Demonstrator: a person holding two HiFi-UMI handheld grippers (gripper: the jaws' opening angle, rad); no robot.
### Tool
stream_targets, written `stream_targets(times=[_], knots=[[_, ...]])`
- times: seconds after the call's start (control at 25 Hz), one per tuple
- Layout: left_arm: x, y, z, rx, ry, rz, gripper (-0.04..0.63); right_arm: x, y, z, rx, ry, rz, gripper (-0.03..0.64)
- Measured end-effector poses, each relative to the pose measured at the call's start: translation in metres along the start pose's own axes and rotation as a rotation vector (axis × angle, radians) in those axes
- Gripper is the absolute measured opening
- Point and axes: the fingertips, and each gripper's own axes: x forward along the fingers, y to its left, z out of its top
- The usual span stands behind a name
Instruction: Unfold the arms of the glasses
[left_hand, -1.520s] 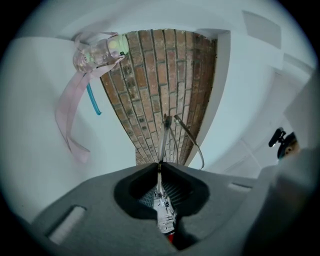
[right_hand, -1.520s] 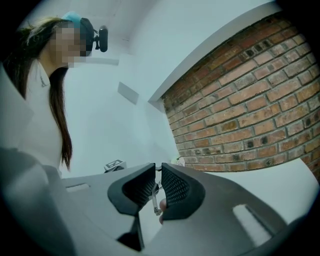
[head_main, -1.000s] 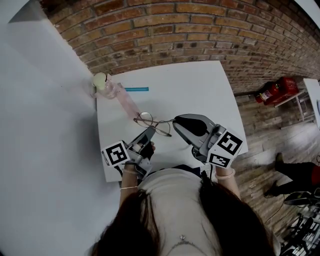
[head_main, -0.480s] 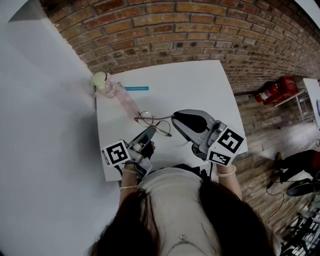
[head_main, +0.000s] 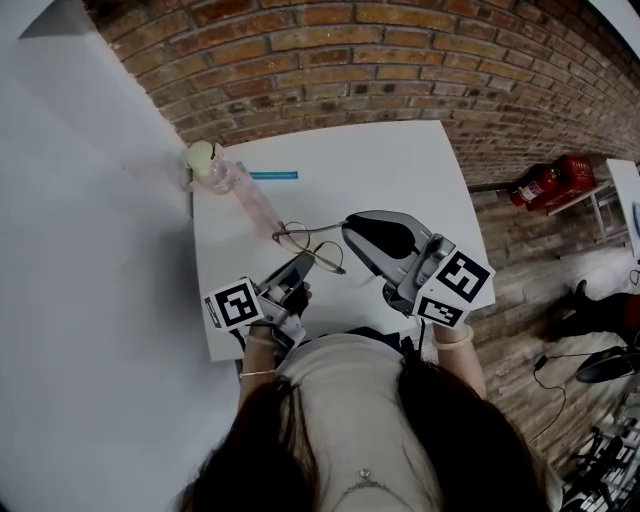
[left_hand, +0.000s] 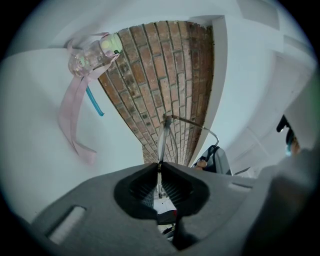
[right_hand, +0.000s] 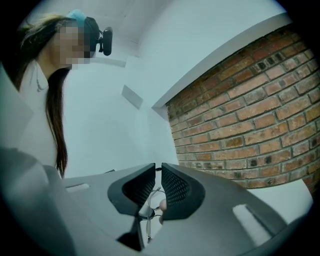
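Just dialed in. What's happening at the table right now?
A person is working on the glasses at the white table, with a gripper in each hand. The left claw is shut on the frame. The right claw pinches one thin arm, which looks angled out from the frame.

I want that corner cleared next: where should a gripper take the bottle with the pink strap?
Probably across the bottle, on its clear body just below the pale cap, coming from the person's side. It sits at the far left corner of the table by the white wall, and the limp strap would let it swing.
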Motion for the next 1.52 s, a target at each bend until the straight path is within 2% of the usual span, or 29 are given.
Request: stream_targets(times=[0.16,0.28,0.44,1.12,1.36,1.52], knots=[[0.0,0.001,-0.001,0.005,0.007,0.004,0.021,0.003,0.001,0.003,-0.007,-0.002,0.003,0.043],[0.001,-0.003,-0.003,-0.032,0.002,-0.009,0.021,0.006,0.001,0.006,-0.015,-0.003,0.005,0.043],[0.0,0.002,-0.002,0.025,0.019,0.017,0.021,0.008,0.001,0.008,-0.022,-0.005,0.007,0.043],[0.001,0.006,-0.007,0.064,0.056,0.05,0.021,0.016,0.001,0.016,-0.034,-0.018,0.015,0.043],[0.002,0.007,-0.007,0.063,0.061,0.048,0.021,0.016,0.0,0.016,-0.032,-0.022,0.013,0.043],[0.001,0.005,-0.004,0.032,0.045,0.023,0.021,0.017,0.001,0.017,-0.024,-0.031,0.019,0.044]])
